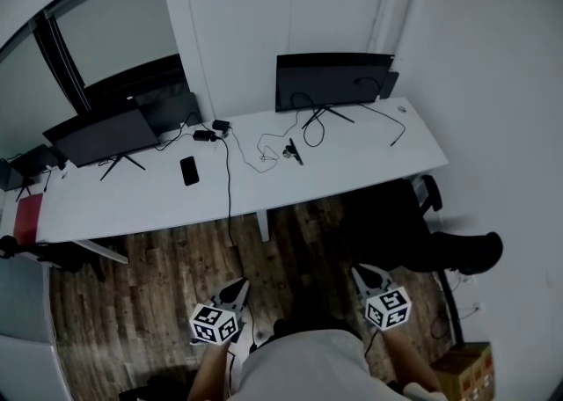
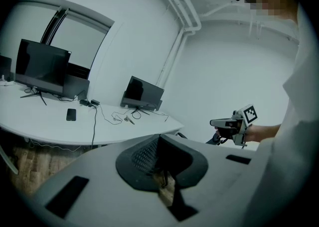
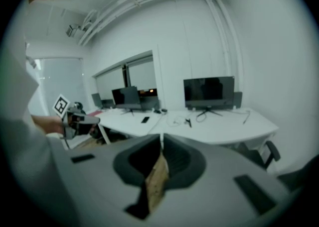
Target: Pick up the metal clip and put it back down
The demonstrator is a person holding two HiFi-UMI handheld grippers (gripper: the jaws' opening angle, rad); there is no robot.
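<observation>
Here, left tongs (image 1: pixel 237 286) and right tongs (image 1: pixel 361 273) both closed, empty, metal clip (image 1: pixel 290 152) on desk (image 1: pixel 369 162).

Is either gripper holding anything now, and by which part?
Nothing is held. The left gripper and right gripper both have their jaws shut and empty; the metal clip lies on the desk, apart from both.

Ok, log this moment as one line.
phase: pre-grasp | left gripper: shut, empty | right gripper: shut, empty | metal clip: on desk, untouched
</observation>
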